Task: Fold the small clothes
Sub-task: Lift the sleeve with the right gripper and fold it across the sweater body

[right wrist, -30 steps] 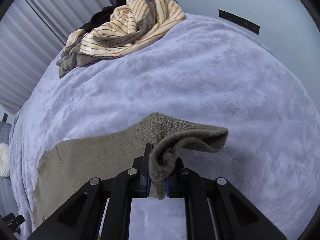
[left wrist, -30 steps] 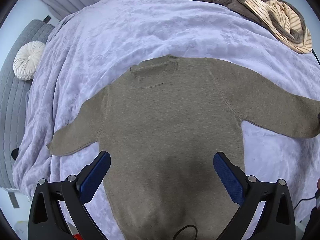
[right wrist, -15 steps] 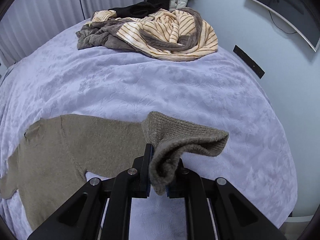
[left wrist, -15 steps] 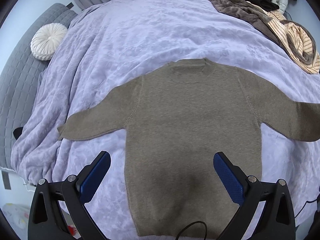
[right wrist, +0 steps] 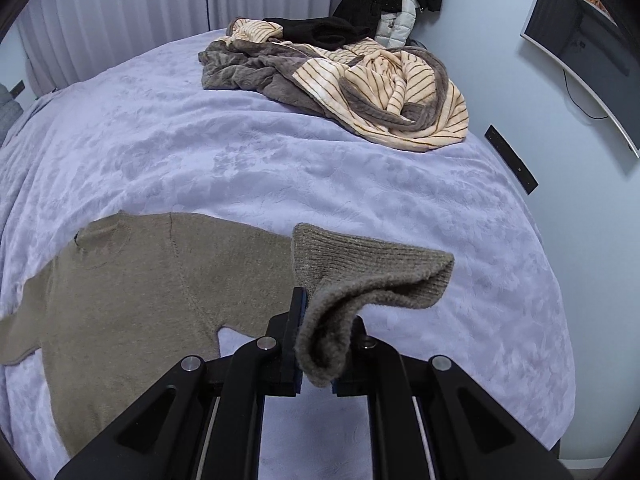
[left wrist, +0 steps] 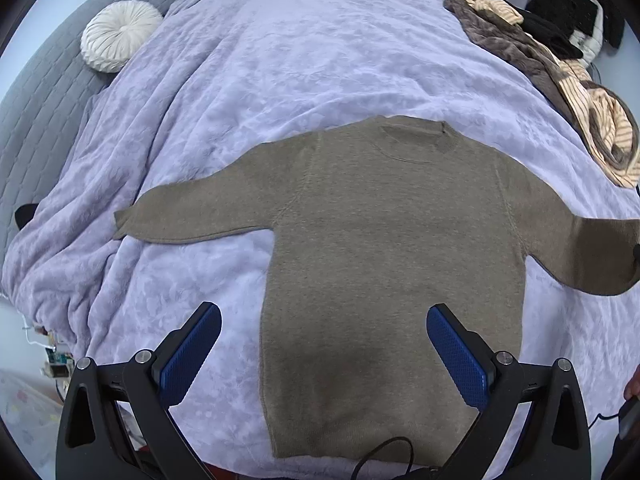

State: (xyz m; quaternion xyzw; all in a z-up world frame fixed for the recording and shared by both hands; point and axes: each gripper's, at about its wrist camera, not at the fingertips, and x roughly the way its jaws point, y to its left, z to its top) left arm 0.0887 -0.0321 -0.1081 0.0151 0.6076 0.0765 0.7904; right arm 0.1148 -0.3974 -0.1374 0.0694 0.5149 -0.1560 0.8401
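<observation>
Near the bed's (left wrist: pixel 280 60) front edge the sweater (left wrist: pixel 392 260) lies flat, sleeves out. Right gripper (right wrist: pixel 316 364) is clamped on the cuff (right wrist: pixel 372 276); left gripper (left wrist: pixel 324 356) hovers with jaws wide apart. Soft, floppy knit, so probably grab cuffs and hem corners.

Lilac bedspread (left wrist: pixel 320 60) covers bed. Round white cushion (left wrist: pixel 120 36) against grey quilted headboard (left wrist: pixel 36 92). Heap of striped and brown clothes (right wrist: pixel 360 80) at far corner. Curtains (right wrist: pixel 120 12) behind. Curved monitor (right wrist: pixel 580 40) on wall.
</observation>
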